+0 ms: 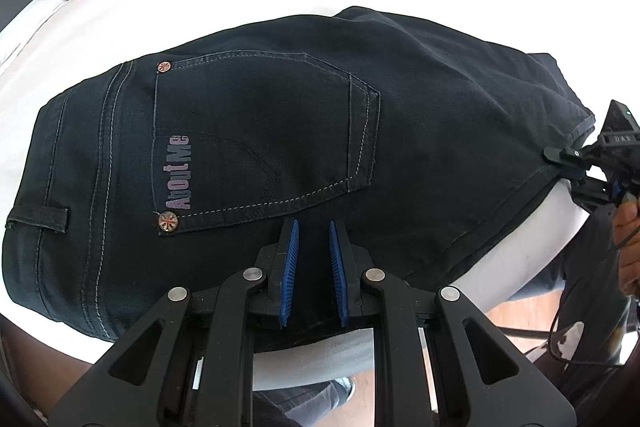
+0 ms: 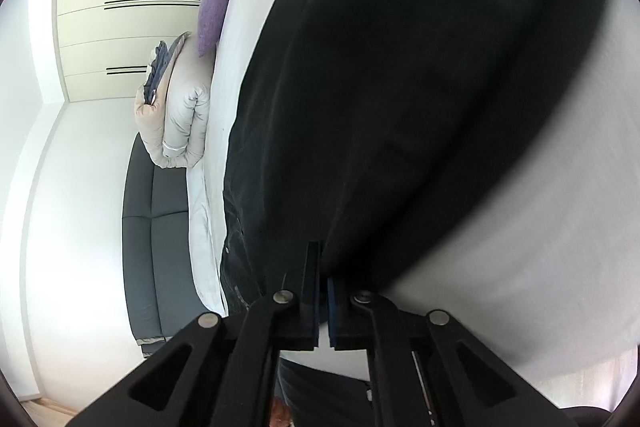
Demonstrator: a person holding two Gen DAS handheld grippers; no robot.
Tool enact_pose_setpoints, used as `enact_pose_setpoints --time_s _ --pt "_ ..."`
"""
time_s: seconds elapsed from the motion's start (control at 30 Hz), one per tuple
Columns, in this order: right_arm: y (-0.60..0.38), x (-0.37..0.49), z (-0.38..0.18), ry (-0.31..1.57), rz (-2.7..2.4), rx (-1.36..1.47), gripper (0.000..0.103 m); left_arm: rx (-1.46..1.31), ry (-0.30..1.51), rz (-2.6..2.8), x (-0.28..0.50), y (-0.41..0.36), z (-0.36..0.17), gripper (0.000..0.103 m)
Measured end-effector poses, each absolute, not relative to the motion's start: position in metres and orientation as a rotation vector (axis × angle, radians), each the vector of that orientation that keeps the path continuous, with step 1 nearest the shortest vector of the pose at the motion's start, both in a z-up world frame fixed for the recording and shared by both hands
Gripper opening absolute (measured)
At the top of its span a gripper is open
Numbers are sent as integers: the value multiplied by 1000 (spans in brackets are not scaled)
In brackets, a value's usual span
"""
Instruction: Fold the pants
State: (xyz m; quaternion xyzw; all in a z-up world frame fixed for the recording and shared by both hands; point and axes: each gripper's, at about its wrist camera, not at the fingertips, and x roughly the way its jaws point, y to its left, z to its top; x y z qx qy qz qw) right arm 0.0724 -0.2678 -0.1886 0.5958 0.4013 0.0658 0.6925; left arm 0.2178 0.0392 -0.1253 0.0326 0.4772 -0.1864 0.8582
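My left tongs (image 1: 314, 227) stand partly open, the two blue ribbed pads (image 1: 289, 267) apart with a clear gap between them, hovering over or resting on the seat of the dark, near-black denim pants (image 1: 420, 115) just below the stitched back pocket (image 1: 260, 139); they hold nothing. My right tongs (image 2: 323, 267) are closed, or nearly so, on the edge of the same pants at the leg side, a thin layer of cloth appearing to run between the pads; the left wrist view shows them (image 1: 560, 155) pinching the fabric edge near the hem. The pants lie flat on the white bed sheet (image 1: 200, 3), waistband to my left, the near edge reaching the edge of the bed. Risk one: the right grip looks shallow, seated only on the margin of the fabric, so a fast lift or pull across could let the denim slip out. Risk two: if the left tongs do not pin or grasp the seat before the right side moves, the whole garment may slide across the smooth sheet instead of folding. Risk three: the near edge sits close to the bed's edge, so a drag toward me could let the weight pull the pants off. Risk four: closing the left tongs on a single layer would separate the layers and produce an uneven fold.
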Motion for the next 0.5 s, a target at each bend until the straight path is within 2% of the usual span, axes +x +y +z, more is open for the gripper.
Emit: enact_pose_setpoints --time_s 0.23,0.27,0.33,0.4,0.47,0.5 --pt "-266 55 -193 871 170 1344 2 58 1004 -386 215 42 -121 16" --pt "-271 52 -192 860 175 1363 6 55 1004 -380 214 42 -119 16" --pt "-286 48 -188 819 157 1386 22 53 999 -370 214 40 -115 16" --pt "-307 43 -183 752 114 1403 34 48 983 -389 214 33 -107 16" --pt "-331 37 -179 685 48 1423 34 51 958 -428 217 17 -96 16" --pt "-341 35 -179 668 27 1423 29 63 954 -442 219 7 -94 16"
